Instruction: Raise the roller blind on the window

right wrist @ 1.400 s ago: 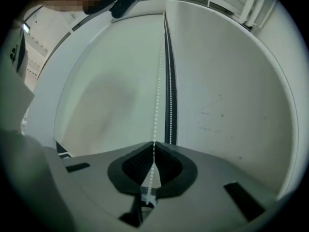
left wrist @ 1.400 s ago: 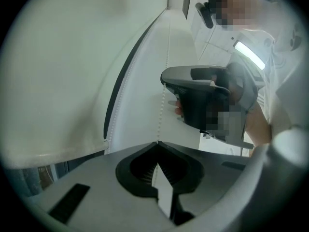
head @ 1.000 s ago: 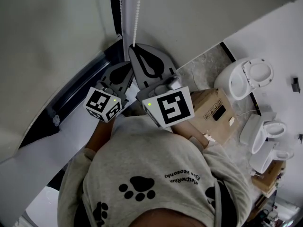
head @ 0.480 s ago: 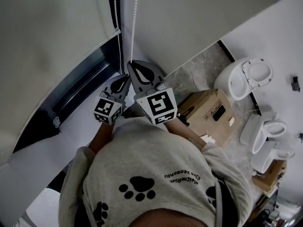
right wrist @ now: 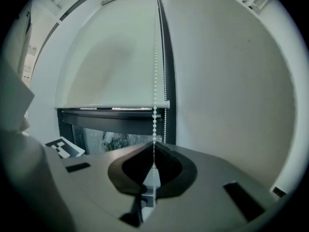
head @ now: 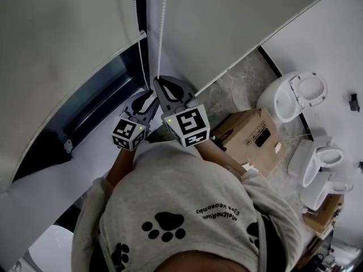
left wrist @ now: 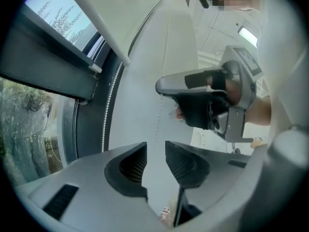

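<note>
The roller blind (right wrist: 113,52) hangs over most of the window (right wrist: 108,140). Its bottom bar ends just left of the bead chain (right wrist: 155,83), and a strip of glass shows below the bar. The right claw (right wrist: 153,164) is clenched on the nearer strand of the bead chain, which runs straight up from its tips. The left claw (left wrist: 155,159) sits close beside the chain, a little lower than the right claw. Its jaws are opening and its pads press on nothing. A thin strand shows beyond the gap, but I cannot tell whether it passes through.

This looks like a hand-over-hand pull at the changeover, with one claw holding while the other lets go. Next, the left claw likely needs to travel up the chain past the right claw and close on the same strand. Meanwhile the right claw should keep its hold so the blind does not slip.
</note>
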